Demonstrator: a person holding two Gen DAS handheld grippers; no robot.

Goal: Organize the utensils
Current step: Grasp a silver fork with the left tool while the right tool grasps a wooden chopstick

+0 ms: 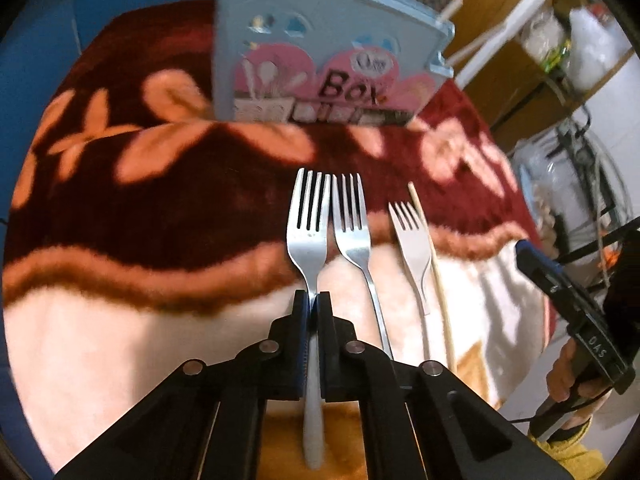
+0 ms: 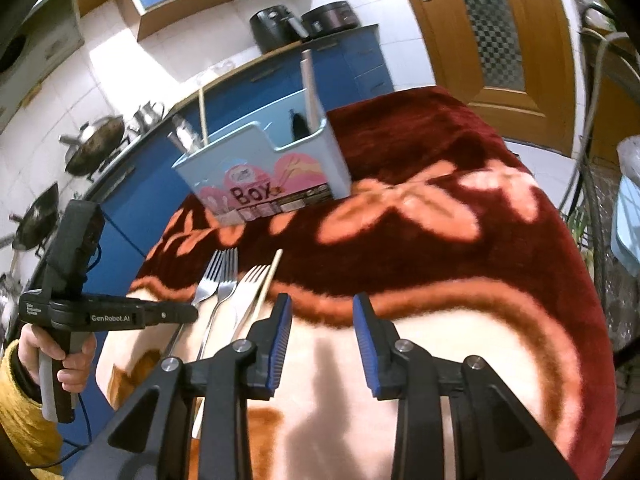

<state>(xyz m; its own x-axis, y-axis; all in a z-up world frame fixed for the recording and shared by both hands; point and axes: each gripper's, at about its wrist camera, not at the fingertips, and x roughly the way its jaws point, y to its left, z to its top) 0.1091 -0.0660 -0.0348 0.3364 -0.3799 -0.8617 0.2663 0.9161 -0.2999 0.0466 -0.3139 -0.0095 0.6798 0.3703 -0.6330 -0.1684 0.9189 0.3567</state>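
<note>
Leftmost fork (image 1: 308, 236) pinched at the neck by the left tool (image 1: 313, 300) — jaws closed on the handle, tines pointing toward the utensil box (image 1: 320, 60). Just beside it a second fork (image 1: 352, 224), tines nearly touching the first. Further right a paler fork (image 1: 412, 236) with a chopstick (image 1: 434, 264) alongside. All lying on a red floral blanket (image 1: 160, 184) over the worktop. Box upright at the far side, a few handles poking out. Right tool (image 2: 322, 312) gaping wide, empty — poised above the blanket, right of the chopstick.
</note>
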